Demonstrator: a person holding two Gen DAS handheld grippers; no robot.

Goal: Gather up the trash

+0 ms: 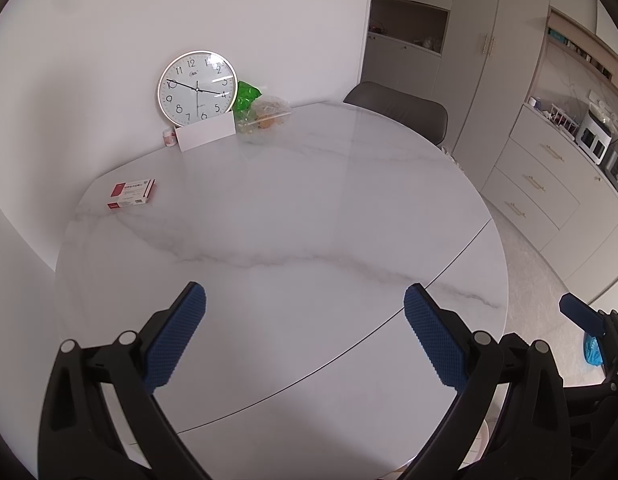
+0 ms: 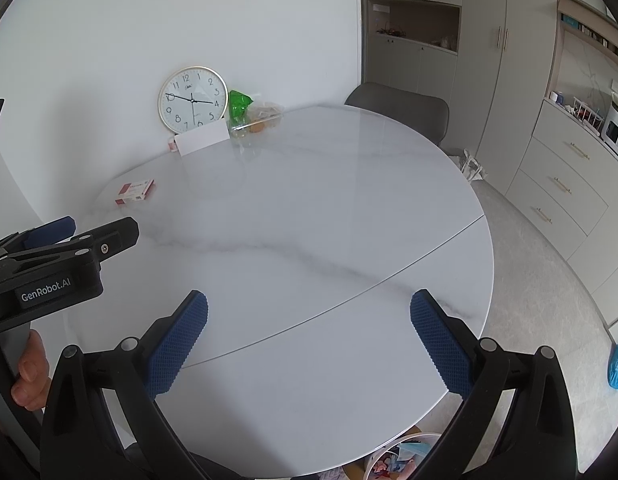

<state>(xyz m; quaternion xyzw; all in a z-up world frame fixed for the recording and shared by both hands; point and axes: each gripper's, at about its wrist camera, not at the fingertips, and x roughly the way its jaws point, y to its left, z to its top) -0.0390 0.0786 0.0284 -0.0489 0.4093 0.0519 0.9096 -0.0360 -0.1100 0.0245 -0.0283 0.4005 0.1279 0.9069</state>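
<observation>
My left gripper (image 1: 305, 300) is open and empty above the near part of a round white marble table (image 1: 293, 208). My right gripper (image 2: 309, 308) is open and empty too, over the table's near edge (image 2: 309, 200). The left gripper's body also shows at the left of the right wrist view (image 2: 65, 248). A bin with mixed trash (image 2: 393, 458) sits on the floor under the table's near edge. At the table's far side lie a green wrapper (image 1: 245, 96) (image 2: 239, 104), a clear bag of snacks (image 1: 267, 114) (image 2: 261, 116) and a red-and-white box (image 1: 132, 193) (image 2: 135, 191).
A wall clock (image 1: 197, 88) leans on the wall behind a white card (image 1: 205, 134), with a small bottle (image 1: 169, 137) beside it. A grey chair (image 1: 405, 110) stands at the far side. Cabinets and drawers (image 1: 537, 176) line the right. A blue bag (image 2: 617, 366) lies on the floor.
</observation>
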